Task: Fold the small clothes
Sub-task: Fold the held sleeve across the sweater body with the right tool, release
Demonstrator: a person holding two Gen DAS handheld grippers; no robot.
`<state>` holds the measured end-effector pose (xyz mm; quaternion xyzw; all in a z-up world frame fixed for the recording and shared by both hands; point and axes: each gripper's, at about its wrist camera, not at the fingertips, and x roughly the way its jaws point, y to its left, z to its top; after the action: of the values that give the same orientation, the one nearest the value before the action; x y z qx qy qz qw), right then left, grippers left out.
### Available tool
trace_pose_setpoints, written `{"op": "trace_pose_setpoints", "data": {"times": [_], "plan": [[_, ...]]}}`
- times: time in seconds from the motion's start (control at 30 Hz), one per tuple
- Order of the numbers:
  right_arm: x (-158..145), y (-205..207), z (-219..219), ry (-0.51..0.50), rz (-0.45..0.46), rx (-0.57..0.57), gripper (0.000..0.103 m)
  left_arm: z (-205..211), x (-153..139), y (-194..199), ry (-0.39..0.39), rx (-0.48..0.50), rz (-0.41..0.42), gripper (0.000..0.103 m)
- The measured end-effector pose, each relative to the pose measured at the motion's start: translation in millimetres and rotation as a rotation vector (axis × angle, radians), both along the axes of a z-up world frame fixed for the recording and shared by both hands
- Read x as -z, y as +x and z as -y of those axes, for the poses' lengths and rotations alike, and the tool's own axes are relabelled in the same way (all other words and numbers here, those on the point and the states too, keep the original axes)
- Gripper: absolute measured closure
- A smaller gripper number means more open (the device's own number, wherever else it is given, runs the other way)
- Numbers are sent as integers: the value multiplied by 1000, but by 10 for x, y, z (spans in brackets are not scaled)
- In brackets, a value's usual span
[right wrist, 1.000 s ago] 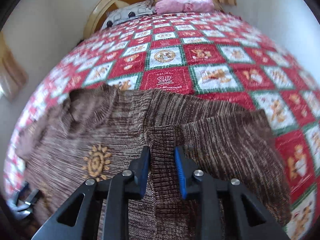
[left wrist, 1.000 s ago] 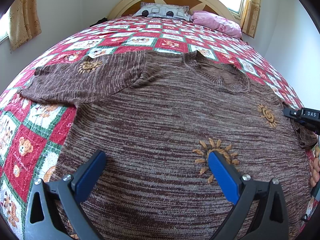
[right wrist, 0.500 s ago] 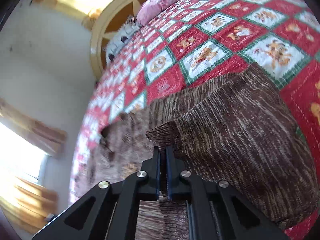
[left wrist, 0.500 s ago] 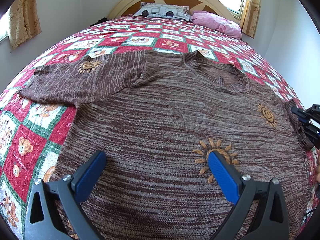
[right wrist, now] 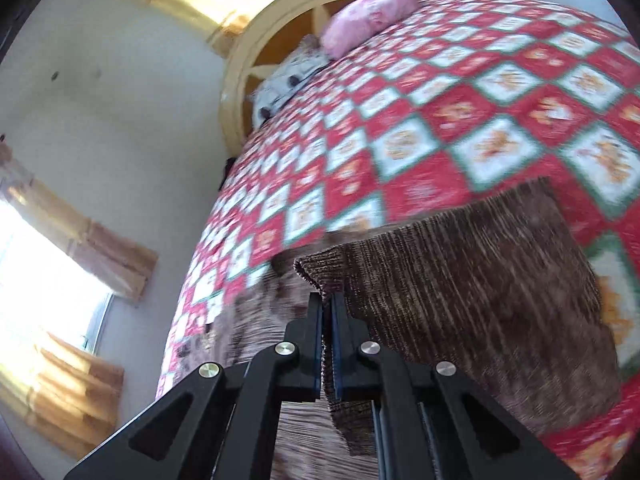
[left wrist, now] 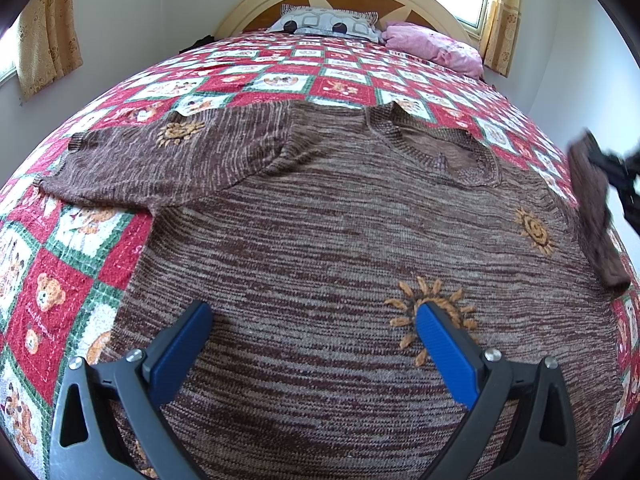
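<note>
A brown knit sweater with orange sun motifs lies flat, front up, on the bed. Its left sleeve is spread out to the side. My left gripper is open and empty, hovering just above the sweater's lower body. My right gripper is shut on the edge of the right sleeve and holds it lifted off the bed. In the left wrist view the lifted sleeve hangs from that gripper at the far right.
A red, green and white patchwork quilt covers the bed. Two pillows lie against the curved headboard. Curtained windows are on the walls to both sides.
My right gripper closed on the right sleeve, then lifted it up off the bed and tilted. My left gripper has not moved.
</note>
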<state>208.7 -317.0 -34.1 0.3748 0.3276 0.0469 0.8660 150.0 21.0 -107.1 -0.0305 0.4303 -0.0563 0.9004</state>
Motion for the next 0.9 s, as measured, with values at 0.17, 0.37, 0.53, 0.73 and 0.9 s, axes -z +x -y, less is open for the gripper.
{"op": "trace_pose_setpoints", "data": {"times": [0.17, 0.37, 0.53, 0.73, 0.9], "plan": [[51, 504, -542, 5, -9, -87, 99, -18, -3, -10, -10, 0, 2, 0], [394, 910, -1027, -47, -79, -153, 99, -19, -3, -19, -13, 0, 3, 0], [732, 1105, -1159, -108, -149, -177, 99, -18, -3, -20, -10, 1, 3, 0], [562, 915, -1096, -164, -126, -219, 99, -22, -3, -27, -8, 1, 2, 0], [237, 261, -710, -377, -65, -101, 99, -17, 1, -27, -4, 1, 1, 0]]}}
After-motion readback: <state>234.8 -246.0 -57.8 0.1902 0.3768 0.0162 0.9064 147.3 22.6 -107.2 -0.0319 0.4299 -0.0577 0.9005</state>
